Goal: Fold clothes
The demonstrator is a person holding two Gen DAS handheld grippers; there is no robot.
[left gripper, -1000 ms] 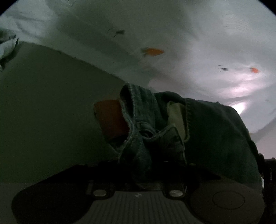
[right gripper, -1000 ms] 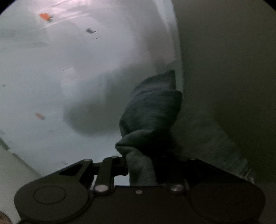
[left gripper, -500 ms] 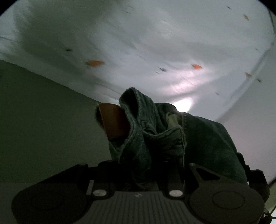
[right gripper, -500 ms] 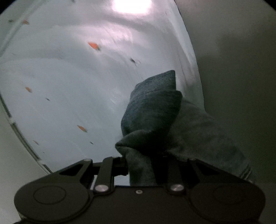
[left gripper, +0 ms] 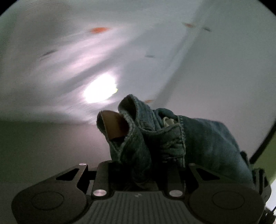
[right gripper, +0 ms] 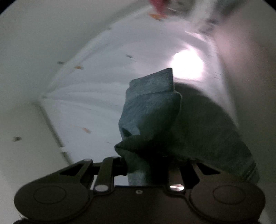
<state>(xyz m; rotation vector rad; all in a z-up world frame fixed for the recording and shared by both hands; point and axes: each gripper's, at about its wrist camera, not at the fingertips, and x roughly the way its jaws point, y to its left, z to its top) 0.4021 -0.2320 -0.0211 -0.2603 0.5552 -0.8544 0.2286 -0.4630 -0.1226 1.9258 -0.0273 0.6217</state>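
Observation:
A pair of blue jeans (left gripper: 203, 137) is bunched in my left gripper (left gripper: 138, 155), which is shut on the waistband; a brown leather patch (left gripper: 114, 125) sticks out to the left of the stitched hem. The denim trails off to the lower right. In the right wrist view my right gripper (right gripper: 150, 155) is shut on another bunched part of the jeans (right gripper: 148, 106), a folded corner standing up from the jaws and cloth hanging away to the right. The fingers of both grippers are hidden by fabric.
Both cameras look over a white surface (left gripper: 60, 60) dotted with small orange marks (left gripper: 99, 30) and a bright light reflection (left gripper: 100, 89). Its edge (right gripper: 51, 124) runs along the left in the right wrist view. Blurred pink and grey shapes (right gripper: 158, 6) lie at the far end.
Both grippers have swept fast across the white surface, still holding the jeans. The background has shifted and blurred, the light reflection now sits near mid-frame, and the left view has rolled.

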